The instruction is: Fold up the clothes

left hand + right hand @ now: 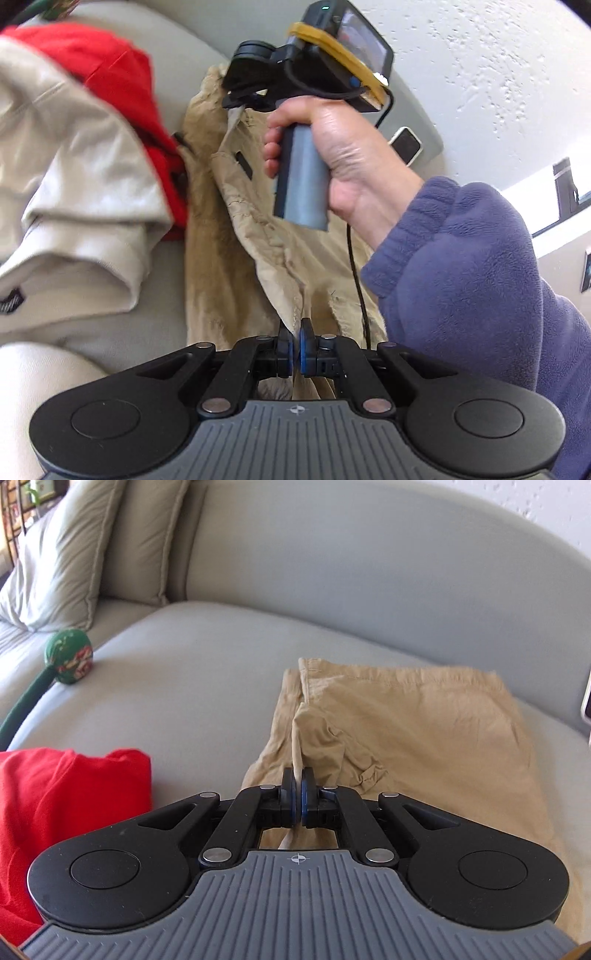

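Tan trousers (424, 716) lie spread on a grey sofa seat (184, 672), partly doubled over. My right gripper (297, 775) is shut on a raised fold of their cloth near the left edge. In the left wrist view the same tan trousers (229, 236) stretch away from me, and my left gripper (295, 328) is shut on an edge of them. Farther along the cloth, a hand in a purple fleece sleeve (480, 280) holds the right gripper (240, 101), its tips down on the trousers.
A red garment (66, 805) lies left of the trousers, with a beige garment (74, 177) piled over the red garment (122, 77). A green patterned ball on a green strap (70, 657) and cushions (74, 554) sit far left. A phone (406, 144) rests on the sofa's right end.
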`<move>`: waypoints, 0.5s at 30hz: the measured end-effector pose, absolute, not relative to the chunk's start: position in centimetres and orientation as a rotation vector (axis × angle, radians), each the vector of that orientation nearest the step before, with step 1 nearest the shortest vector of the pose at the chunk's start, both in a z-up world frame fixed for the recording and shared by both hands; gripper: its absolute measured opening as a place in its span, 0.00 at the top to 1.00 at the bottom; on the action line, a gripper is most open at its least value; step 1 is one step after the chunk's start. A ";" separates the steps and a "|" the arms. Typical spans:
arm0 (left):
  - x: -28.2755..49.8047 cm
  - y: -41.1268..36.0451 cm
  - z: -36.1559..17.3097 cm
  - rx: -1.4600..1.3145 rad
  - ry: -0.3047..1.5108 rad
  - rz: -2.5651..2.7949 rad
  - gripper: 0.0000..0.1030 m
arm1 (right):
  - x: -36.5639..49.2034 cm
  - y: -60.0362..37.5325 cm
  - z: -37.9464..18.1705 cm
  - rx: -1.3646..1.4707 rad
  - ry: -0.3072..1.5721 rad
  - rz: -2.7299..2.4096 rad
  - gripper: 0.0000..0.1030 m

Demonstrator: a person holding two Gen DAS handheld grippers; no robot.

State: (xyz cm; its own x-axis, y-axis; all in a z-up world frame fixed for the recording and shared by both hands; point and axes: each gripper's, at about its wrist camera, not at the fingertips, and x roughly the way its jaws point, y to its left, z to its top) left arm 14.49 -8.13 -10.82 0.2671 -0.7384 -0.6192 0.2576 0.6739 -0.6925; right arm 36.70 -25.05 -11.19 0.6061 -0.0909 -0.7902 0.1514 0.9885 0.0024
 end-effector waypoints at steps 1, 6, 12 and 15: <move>14.5 -7.7 -11.1 -0.527 1.123 -0.699 0.98 | 36.7 -24.9 -11.5 0.083 0.924 -0.140 0.98; 14.4 -6.5 -11.9 -0.557 1.149 -0.641 0.98 | 37.0 -24.2 -12.4 0.118 0.962 -0.135 0.98; 15.1 -6.2 -12.2 -0.565 1.178 -0.589 0.91 | 36.8 -24.8 -12.1 0.183 1.005 -0.110 0.69; 14.4 -5.8 -10.6 -0.532 1.127 -0.555 0.73 | 34.0 -25.6 -9.3 0.190 0.955 -0.116 0.52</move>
